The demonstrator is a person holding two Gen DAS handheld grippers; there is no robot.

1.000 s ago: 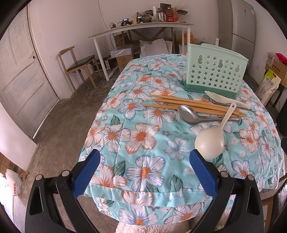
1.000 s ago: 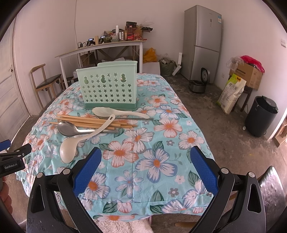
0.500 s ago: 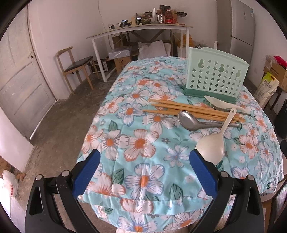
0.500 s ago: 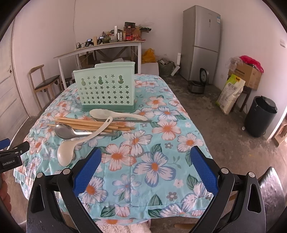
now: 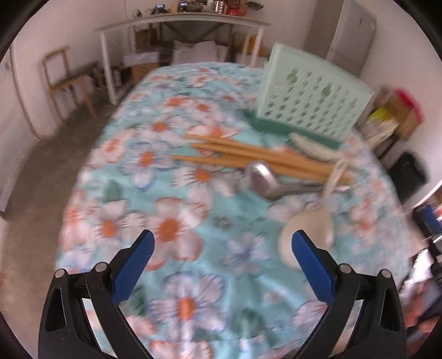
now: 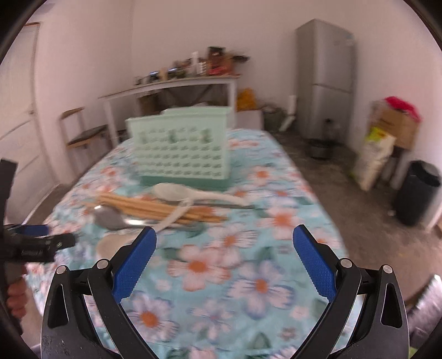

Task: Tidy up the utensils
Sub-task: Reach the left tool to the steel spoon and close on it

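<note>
A mint-green perforated utensil holder (image 5: 312, 102) (image 6: 179, 150) stands upright on the flowered tablecloth (image 5: 176, 229) (image 6: 248, 262). In front of it lie wooden chopsticks (image 5: 248, 157) (image 6: 154, 207), a metal spoon (image 5: 265, 179) (image 6: 110, 218), a white ladle (image 5: 309, 232) (image 6: 176, 214) and a white soup spoon (image 5: 312, 147) (image 6: 179, 192). My left gripper (image 5: 222, 245) is open and empty above the cloth, with its right finger just in front of the ladle's bowl. My right gripper (image 6: 224, 243) is open and empty too, short of the utensils. Both views are blurred.
A wooden chair (image 5: 69, 80) and a white work table (image 5: 179, 24) with clutter stand beyond the table. A grey fridge (image 6: 326, 80), a sack (image 6: 373, 157) and a black bin (image 6: 417, 190) line the right side. A hand (image 6: 16, 298) holds the left gripper body (image 6: 30, 245).
Both grippers have moved forward and lower toward the utensils, which now look larger. The left gripper has closed in on the ladle's bowl. Their jaws stay open.
</note>
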